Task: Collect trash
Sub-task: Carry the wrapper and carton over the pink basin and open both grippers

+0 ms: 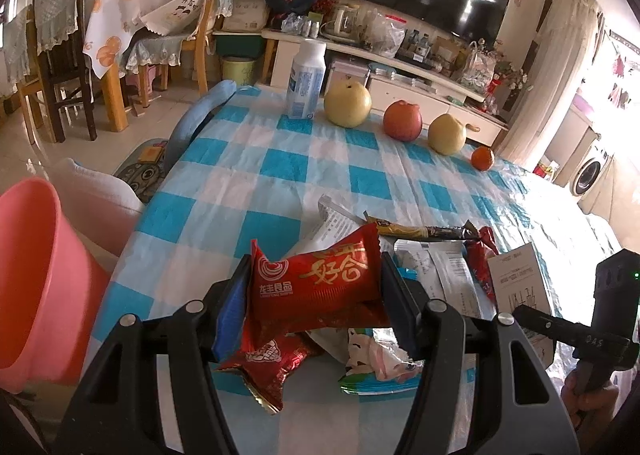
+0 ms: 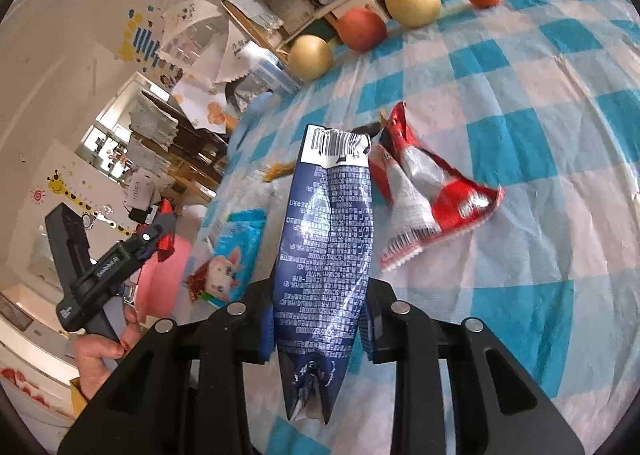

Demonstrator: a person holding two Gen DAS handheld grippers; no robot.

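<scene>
My left gripper is shut on a red snack wrapper with gold characters, held just above the blue-checked tablecloth. Under it lie another red foil wrapper, a crumpled blue-and-white wrapper, white paper packets and a dark stick wrapper. My right gripper is shut on a dark blue wrapper with a barcode end, lifted over the table. A red-and-silver wrapper and a blue cartoon wrapper lie on the cloth. The pink bin stands off the table's left edge.
Along the far table edge stand a white bottle, two pears, an apple and an orange. A blue-cushioned chair is beside the table. The left gripper and hand show in the right wrist view.
</scene>
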